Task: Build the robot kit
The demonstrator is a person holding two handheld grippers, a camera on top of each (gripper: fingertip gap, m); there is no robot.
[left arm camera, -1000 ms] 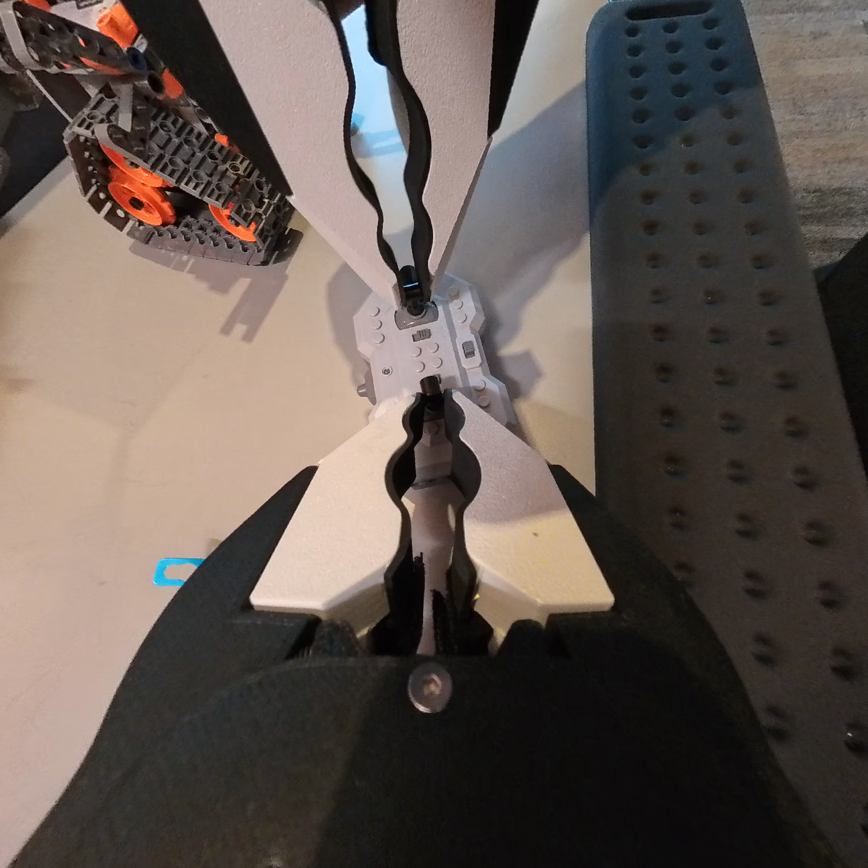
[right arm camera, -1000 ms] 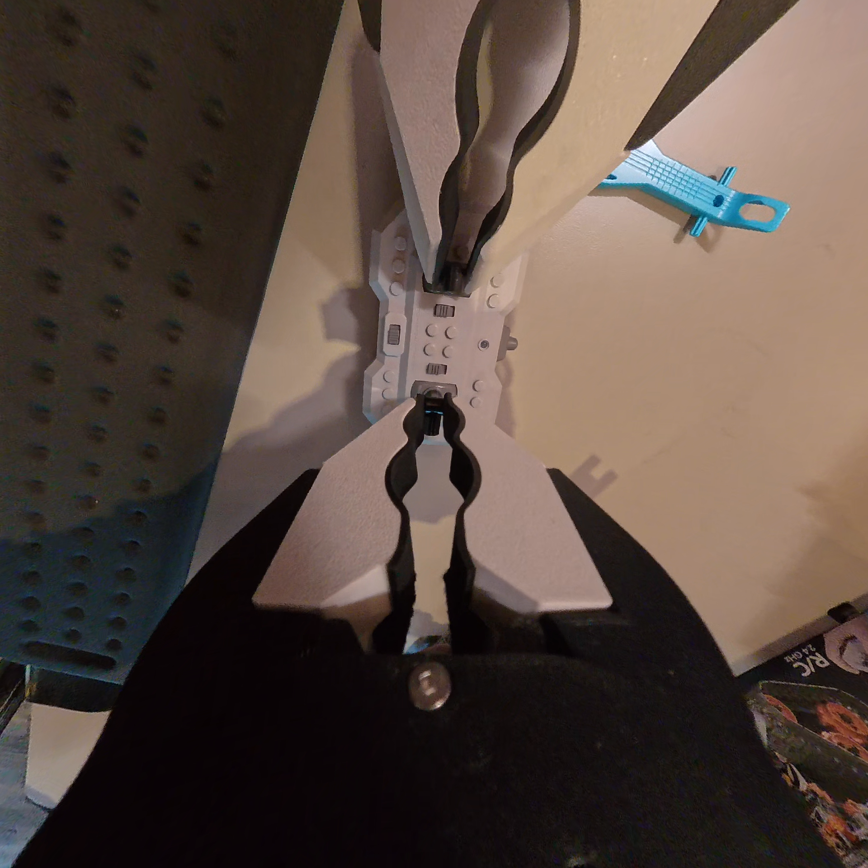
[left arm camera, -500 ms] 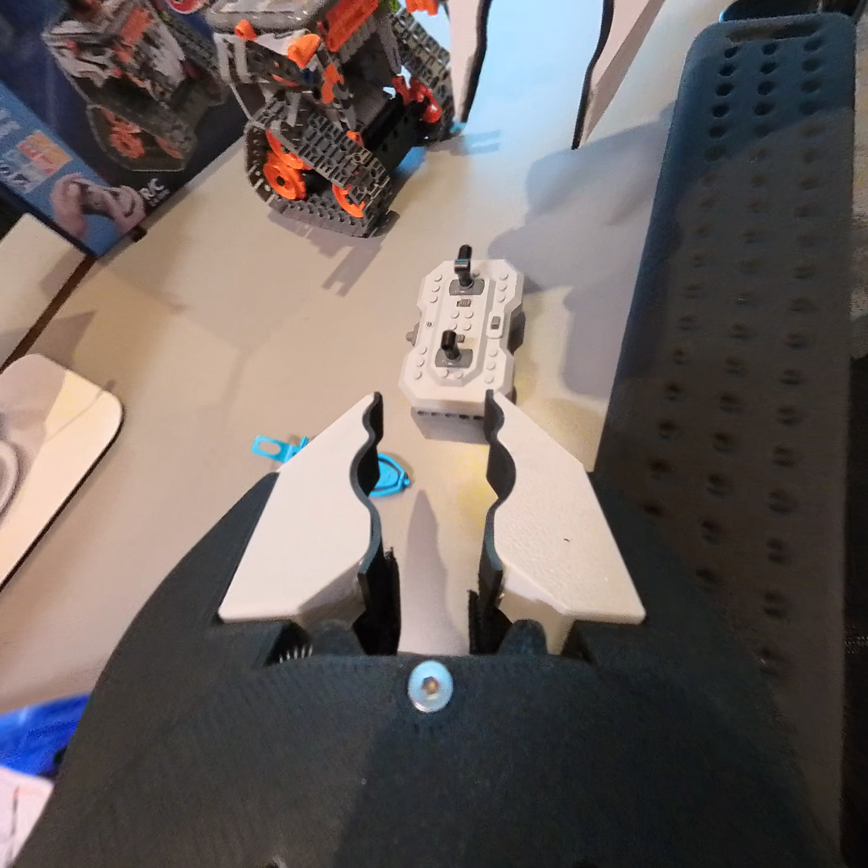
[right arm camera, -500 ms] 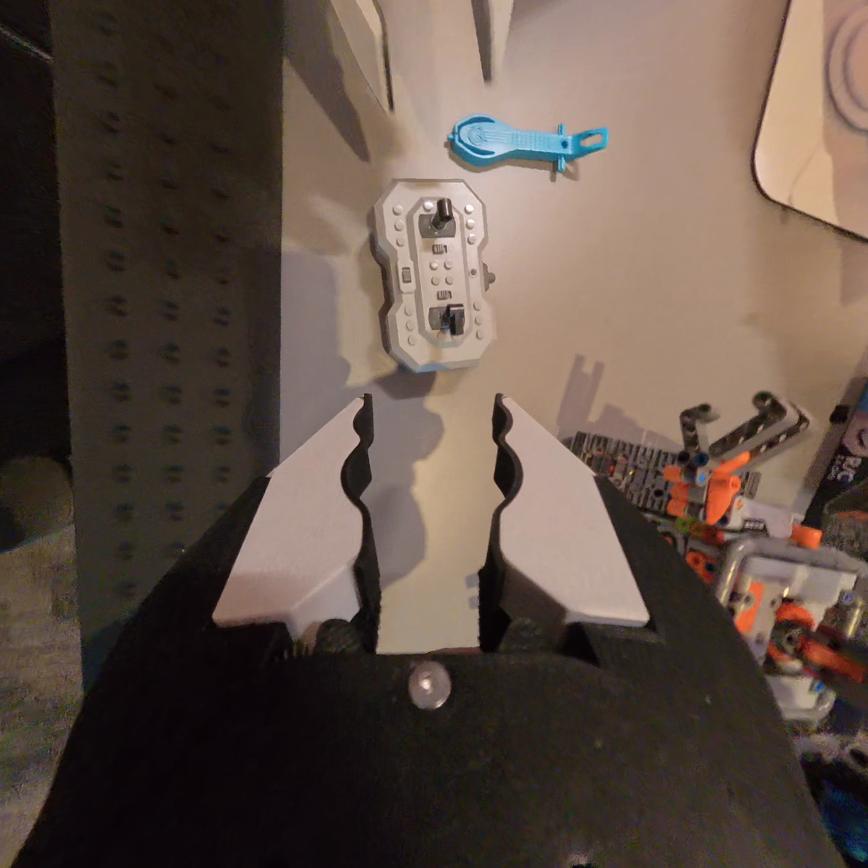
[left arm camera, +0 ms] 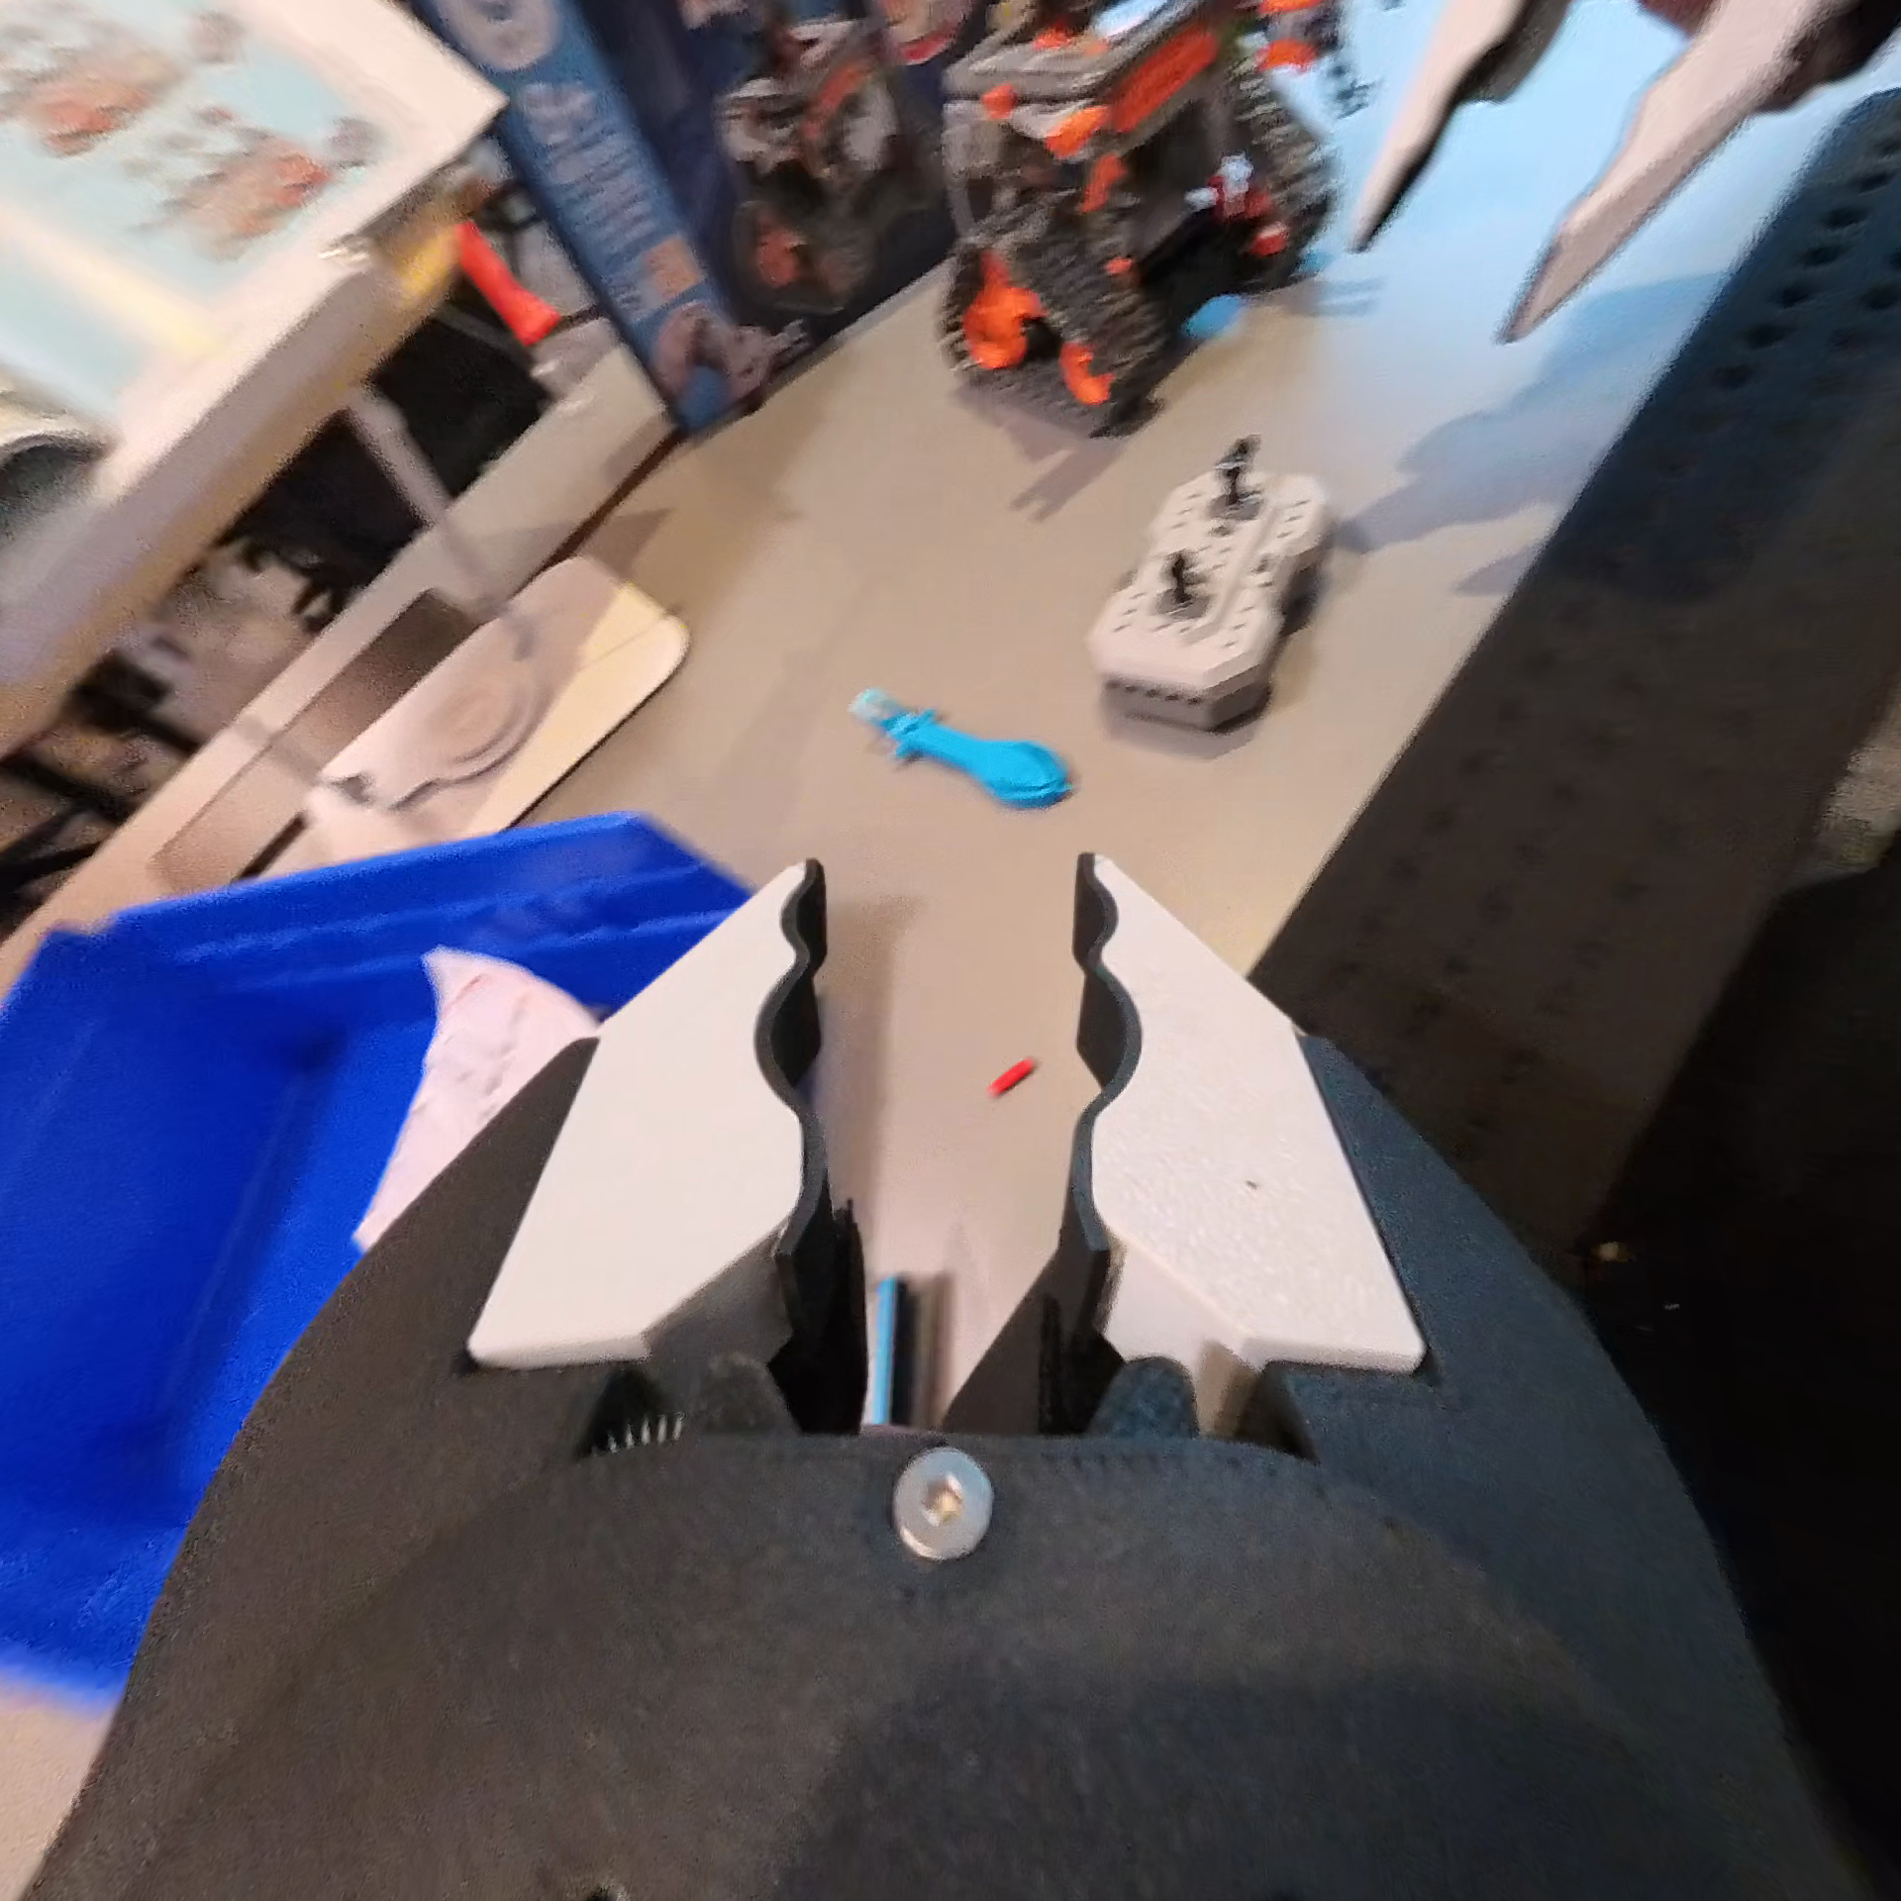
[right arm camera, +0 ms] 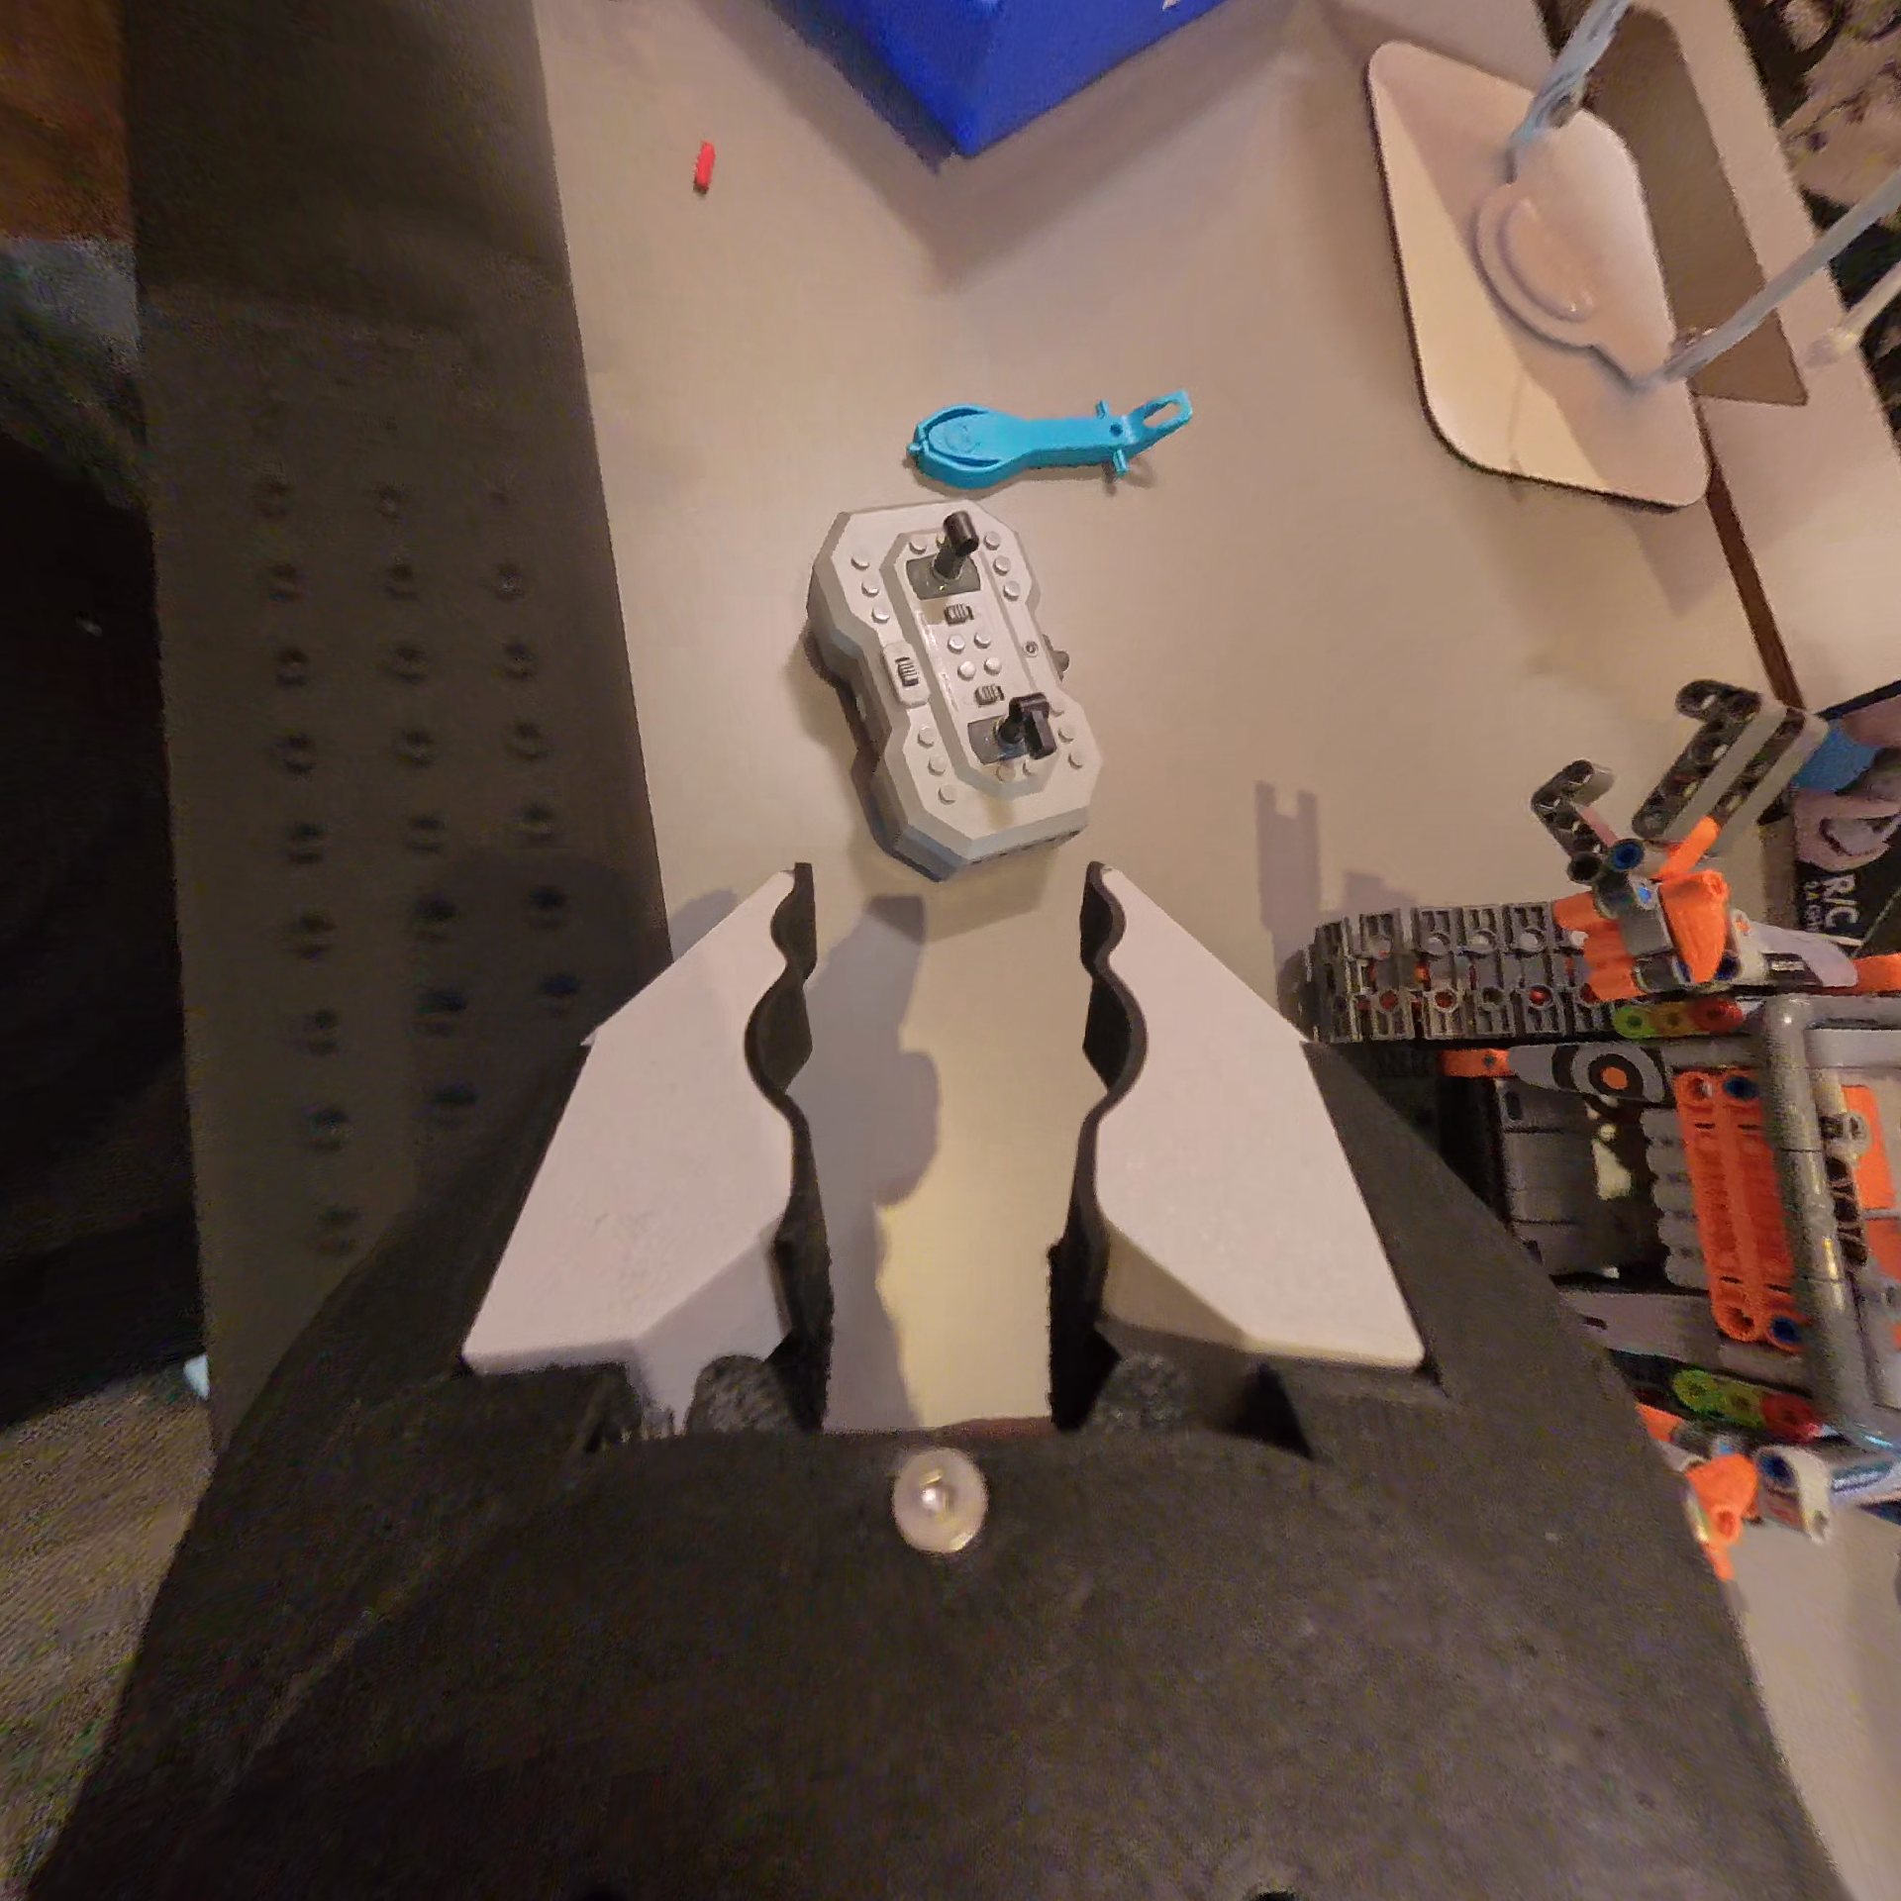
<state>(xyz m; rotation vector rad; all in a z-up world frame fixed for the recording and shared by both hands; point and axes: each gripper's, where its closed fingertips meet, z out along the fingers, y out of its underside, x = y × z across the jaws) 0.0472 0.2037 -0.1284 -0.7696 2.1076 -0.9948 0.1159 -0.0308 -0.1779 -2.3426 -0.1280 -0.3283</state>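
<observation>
Now | right claw (right arm camera: 941,885) gaping | grey controller (right arm camera: 952,689) ahead | tracked model (right arm camera: 1646,1111) beside

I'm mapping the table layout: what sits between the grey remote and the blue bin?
Only the light-blue plastic tool, just beyond the grey remote toward the blue bin, in the right wrist view.

Grey remote (right arm camera: 952,691) with two black sticks sits on the beige table (right arm camera: 1183,658). Turquoise tool (right arm camera: 1039,440), tiny red pin (right arm camera: 704,167), bright blue bin (left arm camera: 206,1080). The vehicle (right arm camera: 1646,1090) shows orange on grey with black studded tracks. Dark mat (right arm camera: 391,720), dotted with rows of holes.
</observation>
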